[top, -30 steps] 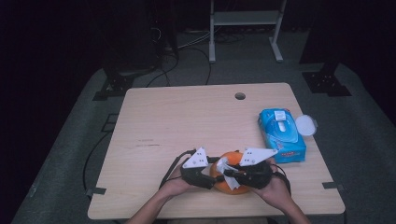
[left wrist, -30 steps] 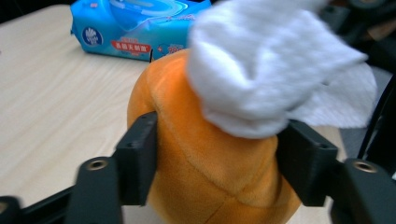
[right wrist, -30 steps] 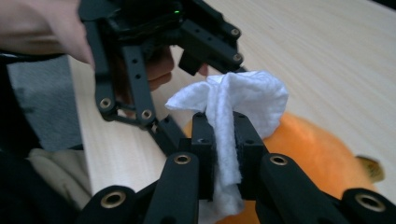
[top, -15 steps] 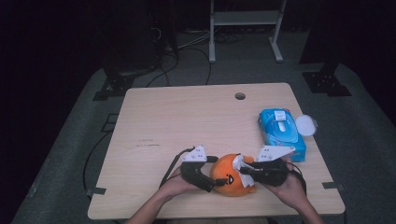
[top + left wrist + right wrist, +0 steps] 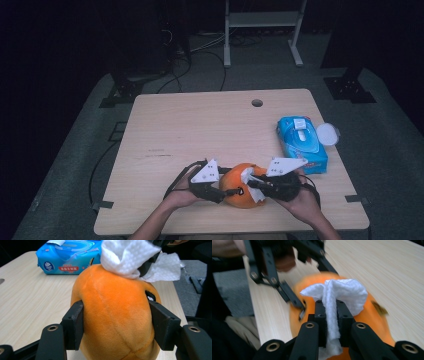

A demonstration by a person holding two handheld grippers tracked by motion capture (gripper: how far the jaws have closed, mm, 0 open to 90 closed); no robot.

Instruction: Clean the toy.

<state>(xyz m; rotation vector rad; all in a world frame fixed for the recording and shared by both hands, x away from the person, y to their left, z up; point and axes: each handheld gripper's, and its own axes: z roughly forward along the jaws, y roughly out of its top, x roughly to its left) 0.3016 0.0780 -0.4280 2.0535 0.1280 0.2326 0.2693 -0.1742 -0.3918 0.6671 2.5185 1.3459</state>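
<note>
Pale wooden tabletop (image 5: 200,130) in a dark room, blue pack of wet wipes (image 5: 301,143) off to my right. My left gripper (image 5: 116,322) just popped open and clamped back on the round orange plush toy (image 5: 240,191) near the front edge, so I've re-gripped and can keep wiping. Right gripper (image 5: 331,322) pinches the white wipe (image 5: 337,297) on top. Can't tell the toy's long axis

The high view is looking down on the desk (image 5: 190,125) from its near edge; both gripper views are sharing the orange plush (image 5: 115,315) close up.
</note>
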